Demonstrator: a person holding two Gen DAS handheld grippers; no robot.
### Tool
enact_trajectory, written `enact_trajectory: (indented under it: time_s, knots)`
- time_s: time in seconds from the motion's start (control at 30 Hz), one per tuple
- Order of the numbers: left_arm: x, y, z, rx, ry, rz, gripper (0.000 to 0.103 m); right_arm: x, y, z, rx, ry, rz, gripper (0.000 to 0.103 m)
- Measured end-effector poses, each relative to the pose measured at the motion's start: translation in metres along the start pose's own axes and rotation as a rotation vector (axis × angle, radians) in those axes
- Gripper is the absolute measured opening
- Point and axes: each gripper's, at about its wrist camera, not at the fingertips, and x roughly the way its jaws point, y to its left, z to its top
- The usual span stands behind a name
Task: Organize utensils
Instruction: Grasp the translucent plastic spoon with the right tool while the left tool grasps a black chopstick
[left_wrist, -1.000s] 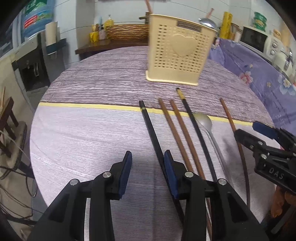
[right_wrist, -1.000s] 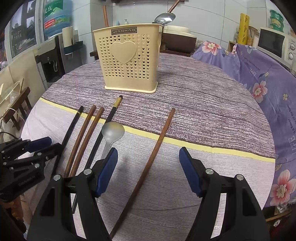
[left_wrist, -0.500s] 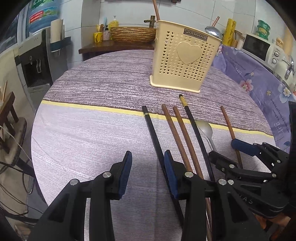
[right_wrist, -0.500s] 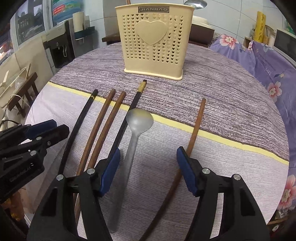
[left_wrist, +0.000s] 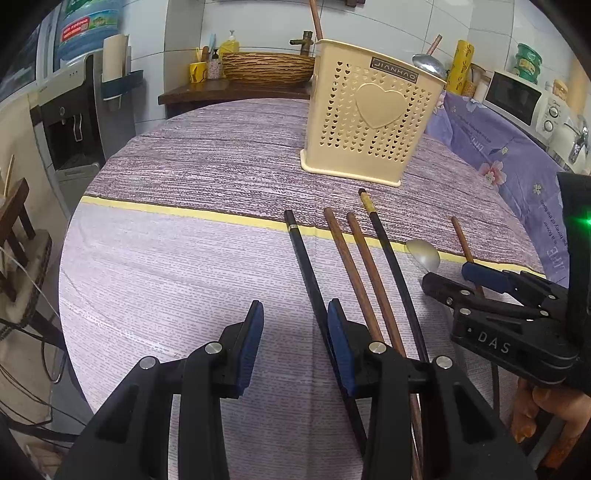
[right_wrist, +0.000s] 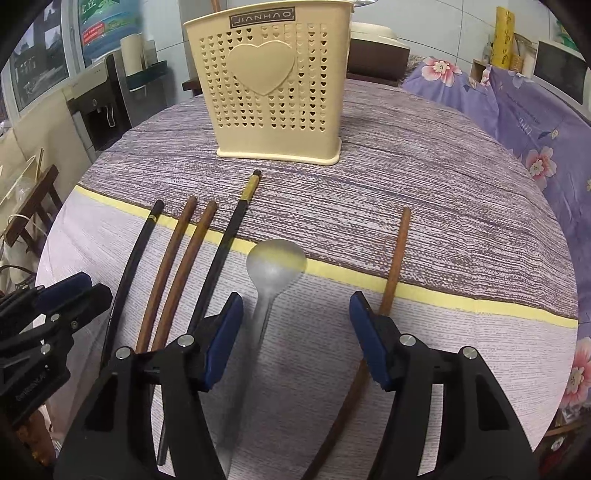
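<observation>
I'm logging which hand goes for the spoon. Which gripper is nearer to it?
Right. The right gripper straddles the spoon handle, jaws open. The left gripper sits several chopsticks away, beside the black chopstick.

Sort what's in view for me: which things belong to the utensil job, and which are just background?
Job: spoon, five loose chopsticks on the table, cream utensil holder.
Background: microwave, wicker basket, water dispenser, floral cloth.
</observation>
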Motion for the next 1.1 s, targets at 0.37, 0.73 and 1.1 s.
enact_trajectory:
  time_s: [0.37, 0.73, 1.1]
  knots:
    - [0.003, 0.007, 0.004, -0.012, -0.003, 0.013, 0.037, 0.012, 0.017, 0.02, 0.02, 0.046, -0.036, 0.044]
    - [0.008, 0.006, 0.009, 0.006, 0.001, 0.015, 0.037, 0.014, 0.025, 0.022, 0.019, 0.04, -0.047, 0.037]
    - [0.032, -0.01, 0.037, 0.026, 0.041, -0.012, 0.035, 0.013, 0.025, 0.022, 0.017, 0.039, -0.035, 0.037]
